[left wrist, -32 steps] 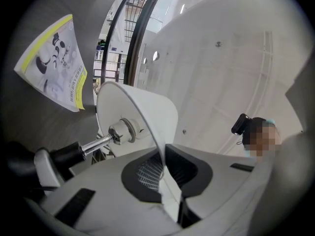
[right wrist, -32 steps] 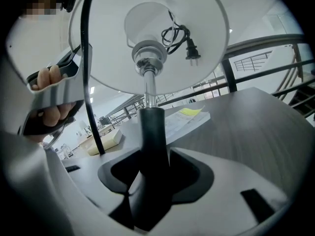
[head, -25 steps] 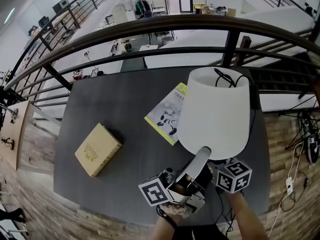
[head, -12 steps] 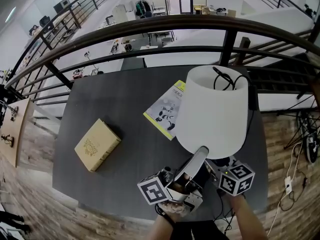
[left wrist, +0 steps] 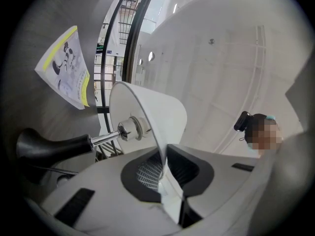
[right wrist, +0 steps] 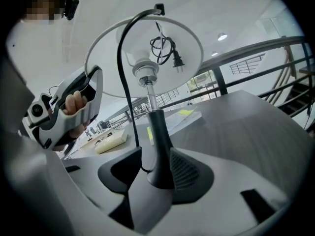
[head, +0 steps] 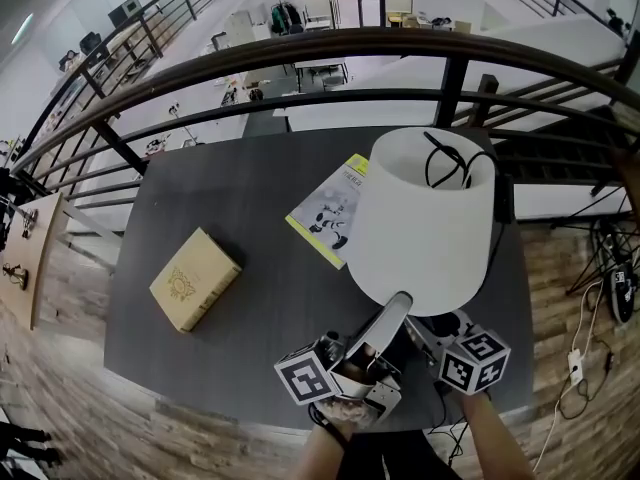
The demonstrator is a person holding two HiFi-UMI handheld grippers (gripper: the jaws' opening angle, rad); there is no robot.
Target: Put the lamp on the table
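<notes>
Showing one table (head: 260,183), one lamp (head: 425,223), one book (head: 195,280), one booklet (head: 326,211), two grippers: left gripper (left wrist: 165,173), right gripper (right wrist: 155,171).

The left tongs (left wrist: 165,167) have loosened. Their jaws are opening and now stand slightly off the thin rim of the lampshade (left wrist: 147,107), which runs between them, where earlier they pinched it.

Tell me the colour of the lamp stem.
Black lamp stem, with a chrome rod above it. It shows best in the right gripper view.
</notes>
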